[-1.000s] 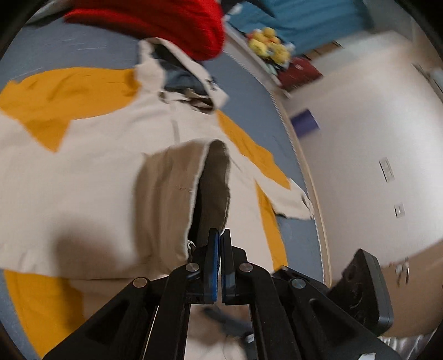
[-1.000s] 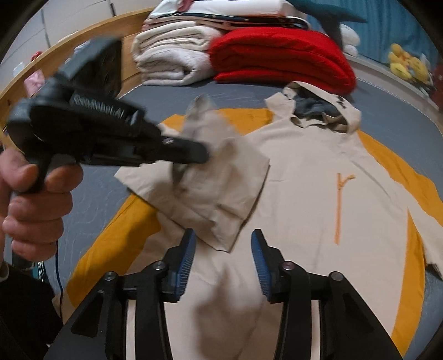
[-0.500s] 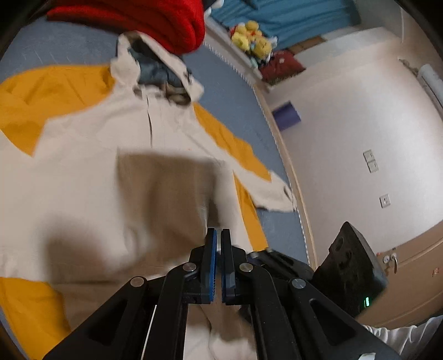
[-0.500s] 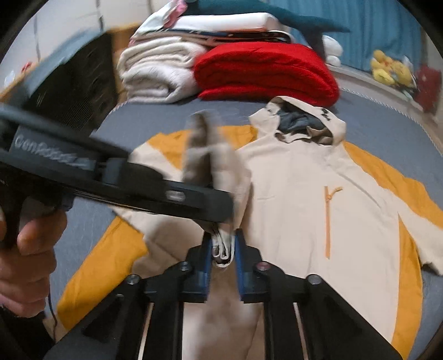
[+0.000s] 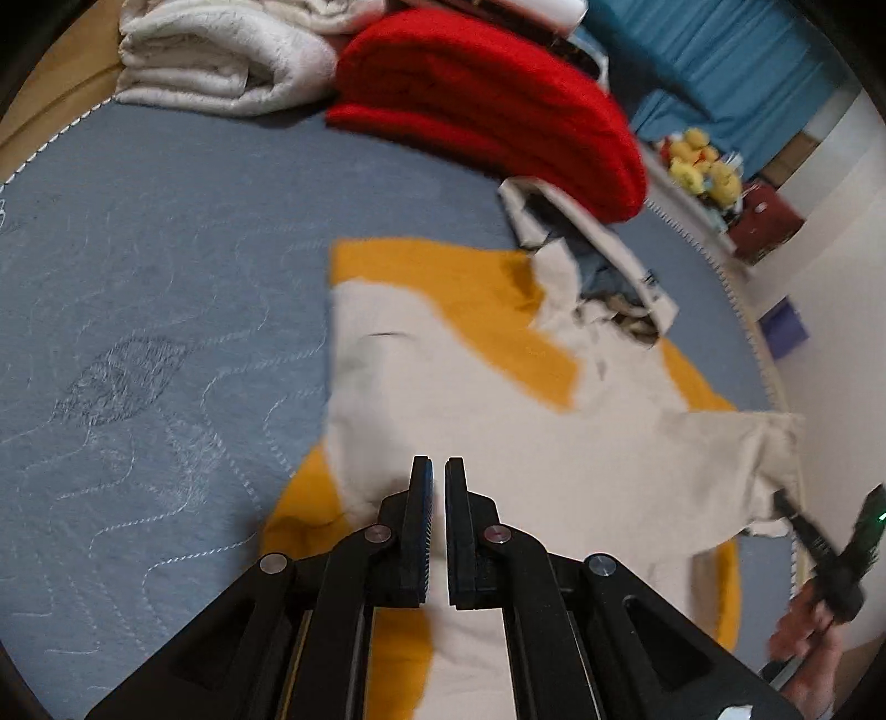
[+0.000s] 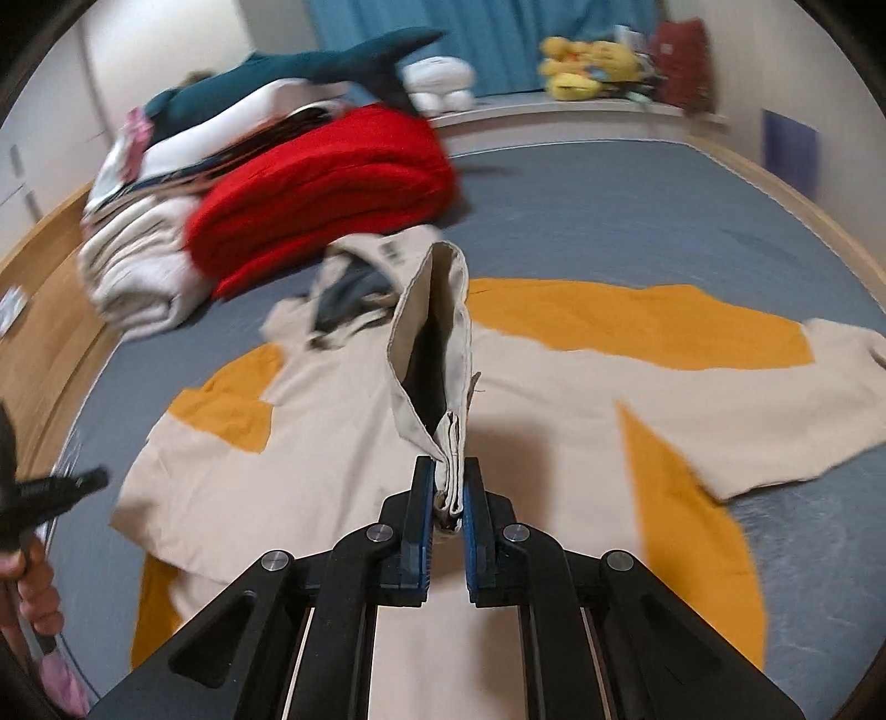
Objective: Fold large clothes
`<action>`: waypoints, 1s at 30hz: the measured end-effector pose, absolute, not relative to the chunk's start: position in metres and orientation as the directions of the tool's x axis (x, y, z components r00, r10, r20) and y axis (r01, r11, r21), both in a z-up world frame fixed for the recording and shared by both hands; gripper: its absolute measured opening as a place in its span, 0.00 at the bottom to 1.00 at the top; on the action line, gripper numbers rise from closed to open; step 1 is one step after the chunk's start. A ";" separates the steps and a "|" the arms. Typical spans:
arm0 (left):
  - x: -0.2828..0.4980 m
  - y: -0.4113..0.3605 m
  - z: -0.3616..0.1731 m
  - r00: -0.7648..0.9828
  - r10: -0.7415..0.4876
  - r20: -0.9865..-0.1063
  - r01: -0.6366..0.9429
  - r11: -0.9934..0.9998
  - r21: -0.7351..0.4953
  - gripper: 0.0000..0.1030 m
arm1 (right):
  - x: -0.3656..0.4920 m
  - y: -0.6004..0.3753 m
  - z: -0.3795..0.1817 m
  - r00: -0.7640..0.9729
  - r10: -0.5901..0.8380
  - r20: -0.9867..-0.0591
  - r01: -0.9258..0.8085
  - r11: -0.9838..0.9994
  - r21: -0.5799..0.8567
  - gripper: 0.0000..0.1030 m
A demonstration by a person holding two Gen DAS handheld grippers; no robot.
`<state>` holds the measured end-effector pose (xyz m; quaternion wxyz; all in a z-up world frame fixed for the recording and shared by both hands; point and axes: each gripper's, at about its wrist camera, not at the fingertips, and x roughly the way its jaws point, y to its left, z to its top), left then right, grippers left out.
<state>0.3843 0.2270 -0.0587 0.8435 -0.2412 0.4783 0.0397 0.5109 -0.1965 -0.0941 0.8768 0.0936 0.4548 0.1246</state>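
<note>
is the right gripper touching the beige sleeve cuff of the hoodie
Touching: in the right wrist view the right gripper has both blue pads pressed on the folded sleeve cuff, with no gap showing.

Matt woven cloth on the beige-and-orange hoodie (image 6: 554, 399); quilted, stitched grey fabric on the bed (image 5: 138, 343). Thick fuzzy knit on the red blanket (image 5: 487, 105). Matt black plastic with shiny metal rivets on the right hand-held gripper (image 6: 447, 498).

White walls (image 6: 775, 66), blue curtain (image 6: 498, 39), wooden bed frame (image 6: 39, 310), grey-blue quilted mattress (image 5: 138, 310)
</note>
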 end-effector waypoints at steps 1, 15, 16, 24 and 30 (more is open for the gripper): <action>0.386 0.225 -0.067 0.511 -0.160 -0.844 -0.299 0.888 -0.349 0.02 | 0.515 -0.207 -0.095 0.561 0.288 -0.776 -0.110 0.955 0.275 0.09; 0.393 0.209 -0.151 0.234 -0.110 -0.966 -0.300 0.937 -0.180 0.05 | 0.549 -0.285 -0.114 0.561 0.148 -0.815 0.117 0.960 0.255 0.21; 0.392 0.213 -0.149 0.241 -0.119 -0.963 -0.309 0.931 -0.193 0.05 | 0.549 -0.290 -0.116 0.563 0.135 -0.815 0.142 0.956 0.256 0.24; 0.391 0.213 -0.116 0.390 -0.192 -0.901 -0.247 0.921 -0.303 0.07 | 0.558 -0.295 -0.148 0.472 0.318 -0.822 0.130 0.897 0.422 0.28; 0.395 0.217 -0.112 0.417 -0.222 -0.881 -0.250 0.904 -0.347 0.07 | 0.561 -0.296 -0.201 0.314 0.232 -0.921 0.237 0.920 0.313 0.31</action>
